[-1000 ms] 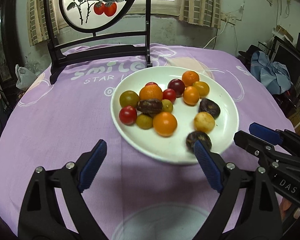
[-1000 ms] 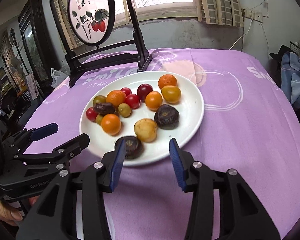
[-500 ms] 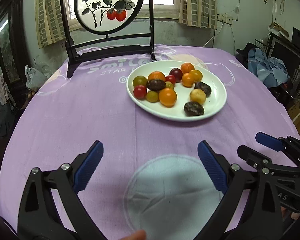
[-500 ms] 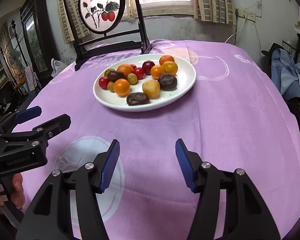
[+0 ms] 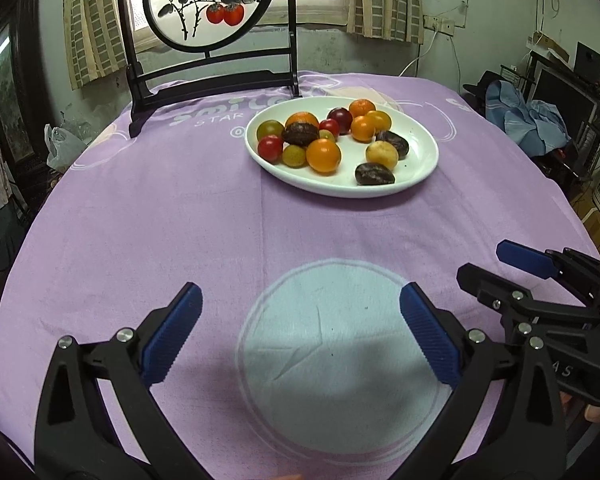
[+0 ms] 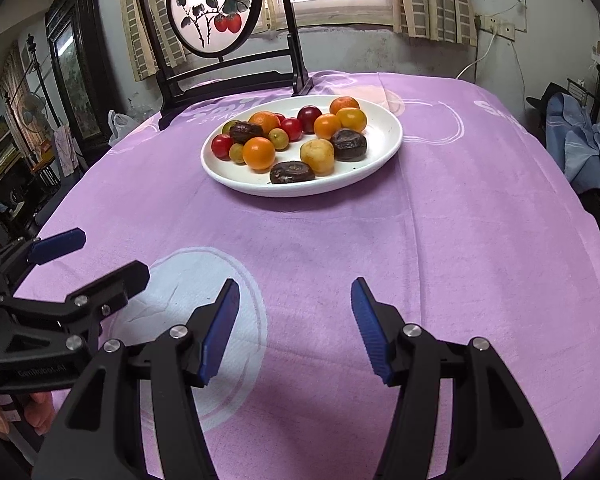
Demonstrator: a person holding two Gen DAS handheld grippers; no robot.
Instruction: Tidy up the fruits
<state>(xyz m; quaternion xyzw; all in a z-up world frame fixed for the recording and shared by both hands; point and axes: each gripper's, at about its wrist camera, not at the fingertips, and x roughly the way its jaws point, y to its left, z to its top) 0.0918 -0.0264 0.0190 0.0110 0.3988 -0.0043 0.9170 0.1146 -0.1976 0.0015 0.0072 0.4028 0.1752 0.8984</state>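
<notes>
Nearest the cameras, the left tongs (image 5: 300,320) hang spread wide and carry nothing, low over a pale printed circle (image 5: 340,360) on the purple cloth (image 5: 160,220) that covers the counter; the right tongs (image 6: 296,320) are likewise spread and bare, level beside them at about 3 o'clock, both pointing forward toward 12 o'clock (a little of a hand (image 6: 40,412) shows under the left handle in the right wrist view). Well apart from both, farther up the counter, stands the white plate (image 5: 420,168) with every fruit in view gathered on it: oranges (image 5: 323,155), red tomatoes (image 5: 270,148), greenish ones (image 5: 294,156), a yellow fruit (image 5: 382,154) and dark wrinkled fruits (image 5: 374,174), mixed rather than grouped by kind. No fruit lies on the cloth. That fits either a plate waiting to be sorted or a heap just gathered, so I judge no step certain. If a fruit is to be lifted, the dark one at the plate's 6 o'clock rim is the easiest reach; come in low, close gently on its middle, and avoid nudging round neighbours, which would roll. Beyond the plate, at 11 o'clock, stands a dark wooden screen (image 5: 212,4) painted with red fruit.
</notes>
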